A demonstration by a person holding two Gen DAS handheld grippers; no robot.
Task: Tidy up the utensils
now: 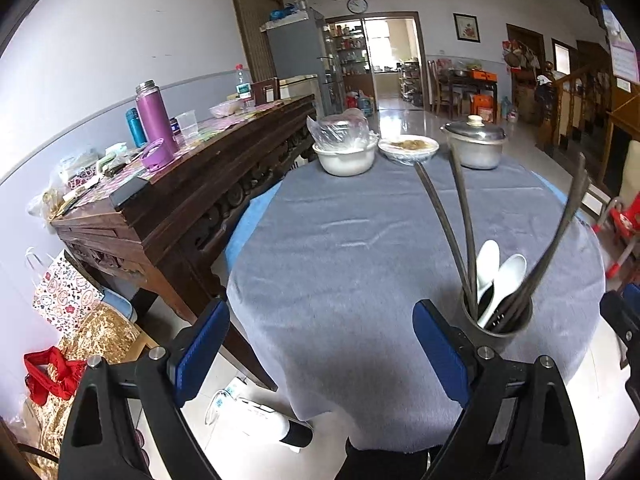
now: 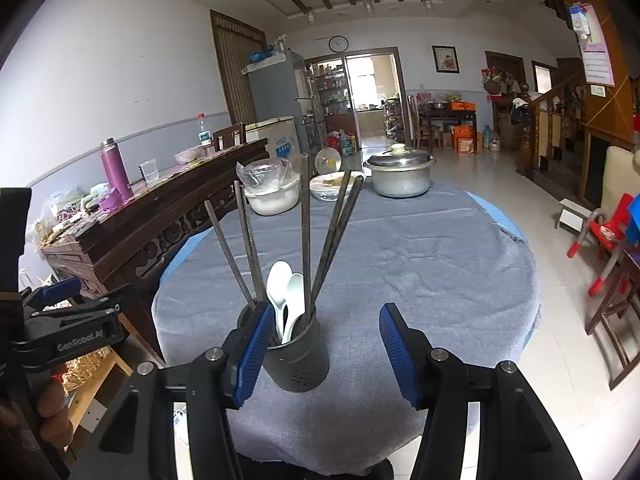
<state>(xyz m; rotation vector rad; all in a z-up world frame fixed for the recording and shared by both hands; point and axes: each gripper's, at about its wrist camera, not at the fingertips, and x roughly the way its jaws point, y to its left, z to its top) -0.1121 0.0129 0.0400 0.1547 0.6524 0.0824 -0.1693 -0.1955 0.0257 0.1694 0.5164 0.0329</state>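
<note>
Landmark: dark utensil holder (image 2: 298, 354), upright near the front edge of the grey-covered table (image 2: 432, 256).

Hidden or unclear: lower ends of all utensils concealed inside holder. Holder's left rim covered by one blue pad (image 2: 250, 354) in right wrist view. Chopstick count uncertain; one pair blurred in left wrist view. Bowl contents beyond holder obscured by plastic wrap. Person's fingers partly visible at left edge, cut off.

Contents: dark chopsticks (image 2: 306, 232) fanned outward, leaning on rim; two white spoons (image 2: 286, 300) bowl-up, side by side. Small perforations on holder's front wall.

Right tool (image 2: 324, 354): jaws set wide, holder between them, nothing gripped. Left tool (image 1: 322, 354): jaws wide, empty, left of holder (image 1: 498, 318).
</note>
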